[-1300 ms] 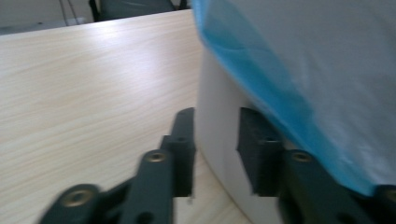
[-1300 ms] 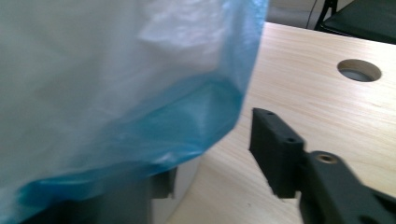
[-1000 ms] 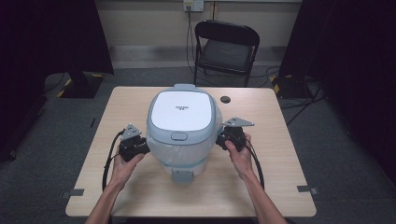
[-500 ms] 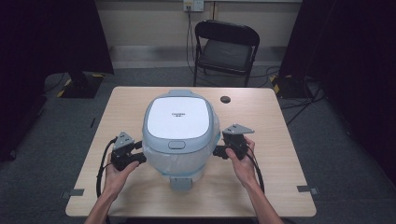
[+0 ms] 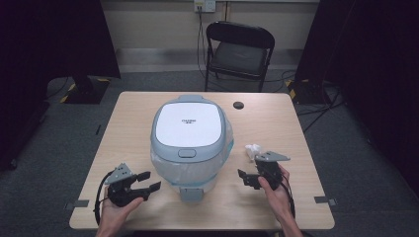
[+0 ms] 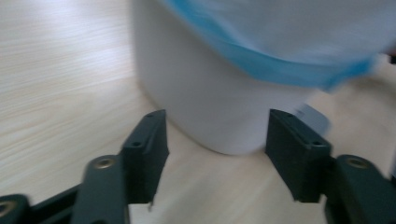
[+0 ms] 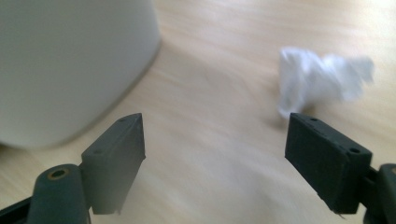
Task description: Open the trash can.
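Both our grippers have just been opening and hold nothing: left gripper (image 5: 150, 180) and right gripper (image 5: 244, 178) have jaws apart, flanking the lidded bin (image 5: 190, 140) mid-table (image 5: 128, 118), not touching. Crumpled tissue (image 5: 252, 150) lies just beyond the right one.

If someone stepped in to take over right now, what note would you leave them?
Left tool: jaws just opened, nothing between them, near the bin's front left.
Right tool: jaws just opened, empty, at the bin's right.
The lidded trash bin stands mid-table, lid shut, liner bag showing under its rim.
A crumpled tissue lies on the table just beyond the right tool.
Done: bin let go.
Left: probably picking up the tissue.
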### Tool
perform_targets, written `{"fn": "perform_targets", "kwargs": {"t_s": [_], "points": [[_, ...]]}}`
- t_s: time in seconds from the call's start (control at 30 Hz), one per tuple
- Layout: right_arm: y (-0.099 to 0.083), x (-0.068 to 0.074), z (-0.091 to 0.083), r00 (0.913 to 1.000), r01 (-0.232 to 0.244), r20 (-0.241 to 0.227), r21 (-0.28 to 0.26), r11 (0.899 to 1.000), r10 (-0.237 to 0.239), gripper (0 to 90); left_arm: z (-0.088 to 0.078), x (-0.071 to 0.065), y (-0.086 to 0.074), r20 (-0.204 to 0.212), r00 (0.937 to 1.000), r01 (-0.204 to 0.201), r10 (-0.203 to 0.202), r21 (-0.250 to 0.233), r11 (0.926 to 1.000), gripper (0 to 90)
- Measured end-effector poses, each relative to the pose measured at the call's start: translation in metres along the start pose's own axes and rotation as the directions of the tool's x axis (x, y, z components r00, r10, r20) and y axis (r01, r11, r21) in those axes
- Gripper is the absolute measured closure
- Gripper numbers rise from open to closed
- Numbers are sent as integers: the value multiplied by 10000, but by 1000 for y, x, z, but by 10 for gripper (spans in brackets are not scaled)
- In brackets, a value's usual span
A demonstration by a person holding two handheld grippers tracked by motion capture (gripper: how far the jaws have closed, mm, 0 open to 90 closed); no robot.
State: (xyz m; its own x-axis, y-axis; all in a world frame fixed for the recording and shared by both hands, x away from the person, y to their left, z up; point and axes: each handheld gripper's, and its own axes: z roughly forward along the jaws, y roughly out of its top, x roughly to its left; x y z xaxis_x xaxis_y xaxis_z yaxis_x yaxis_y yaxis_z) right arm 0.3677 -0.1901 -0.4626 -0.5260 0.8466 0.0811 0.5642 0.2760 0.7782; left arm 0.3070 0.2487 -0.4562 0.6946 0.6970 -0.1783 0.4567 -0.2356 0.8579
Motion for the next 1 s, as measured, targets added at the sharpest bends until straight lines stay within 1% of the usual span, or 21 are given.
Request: {"fn": "perform_targets", "kwargs": {"t_s": [0.03, 0.07, 0.1, 0.17, 0.2, 0.23, 0.3, 0.33, 0.37, 0.4, 0.43, 0.47, 0.6, 0.7, 0.77, 0.8, 0.83, 0.87, 0.93, 0.97, 1.0], "points": [[-5, -3, -2, 10000, -11, 51, 70, 10000, 11, 189, 0, -6, -1, 261, 9996, -145, 147, -71, 9999, 451], [-10, -8, -3, 9999, -8, 140, 276, 9996, 4, 189, 0, -10, -1, 536, 9984, -151, 160, -181, 9997, 526], [-12, -10, -4, 9998, -76, 209, 340, 9994, 69, 189, 2, -16, -1, 960, 9952, -181, 200, -208, 9996, 574], [-18, -17, -6, 9992, -48, 404, 439, 9990, 30, 189, 6, -26, -1, 1234, 9914, -411, 429, -178, 9990, 693], [-20, -19, -7, 9987, -35, 510, 494, 9988, 10, 189, 9, -30, -1, 1522, 9874, -408, 437, -221, 9989, 749], [-23, -21, -7, 9986, -85, 529, 500, 9987, 59, 189, 12, -33, -1, 1606, 9857, -486, 513, -207, 9986, 792], [-26, -24, -6, 9983, -131, 567, 520, 9986, 101, 189, 22, -41, -2, 1885, 9797, -693, 681, -2, 9976, 846], [-28, -25, -6, 9981, -176, 604, 546, 9984, 143, 189, 28, -45, -2, 2004, 9774, -692, 676, 10, 9976, 879], [-29, -26, -6, 9981, -168, 593, 559, 9983, 135, 189, 33, -50, -2, 2117, 9751, -715, 668, 149, 9973, 900], [-30, -27, -5, 9980, -201, 605, 627, 9978, 163, 189, 38, -55, -2, 2075, 9748, -879, 821, 188, 9960, 900], [-32, -28, -5, 9978, -163, 658, 660, 9977, 119, 189, 42, -59, -1, 2109, 9729, -1016, 948, 220, 9946, 900], [-33, -28, -4, 9975, -116, 703, 737, 9972, 64, 188, 47, -61, 0, 2229, 9706, -968, 904, 179, 9951, 900], [-39, -31, -1, 9960, -21, 896, 981, 9952, -67, 187, 57, -64, 4, 2023, 9720, -1247, 1195, 133, 9921, 900], [-41, -29, -1, 9945, 197, 1010, 912, 9956, -289, 181, 64, -66, 4, 1910, 9737, -1298, 1246, 149, 9914, 900], [-44, -29, -1, 9941, 257, 1034, 768, 9967, -336, 178, 69, -67, 5, 1609, 9722, -1769, 1701, 286, 9838, 900], [-45, -28, -1, 9944, 239, 1011, 690, 9973, -308, 179, 73, -68, 3, 1594, 9722, -1801, 1716, 400, 9828, 900], [-46, -29, -1, 9940, 284, 1039, 616, 9977, -347, 179, 76, -69, 2, 1507, 9698, -2014, 1917, 521, 9781, 900], [-46, -29, -1, 9939, 296, 1045, 611, 9977, -359, 179, 78, -70, 0, 1345, 9667, -2280, 2175, 683, 9713, 900], [-46, -29, -1, 9939, 294, 1046, 611, 9977, -357, 179, 78, -66, -2, 1123, 9725, -2105, 2041, 491, 9764, 900], [-46, -29, -1, 9939, 296, 1047, 608, 9977, -359, 179, 78, -65, -2, 837, 9713, -2271, 2227, 473, 9727, 900], [-46, -29, -1, 9939, 289, 1044, 614, 9977, -352, 179, 78, -63, -3, 710, 9716, -2292, 2256, 468, 9723, 900]]}}
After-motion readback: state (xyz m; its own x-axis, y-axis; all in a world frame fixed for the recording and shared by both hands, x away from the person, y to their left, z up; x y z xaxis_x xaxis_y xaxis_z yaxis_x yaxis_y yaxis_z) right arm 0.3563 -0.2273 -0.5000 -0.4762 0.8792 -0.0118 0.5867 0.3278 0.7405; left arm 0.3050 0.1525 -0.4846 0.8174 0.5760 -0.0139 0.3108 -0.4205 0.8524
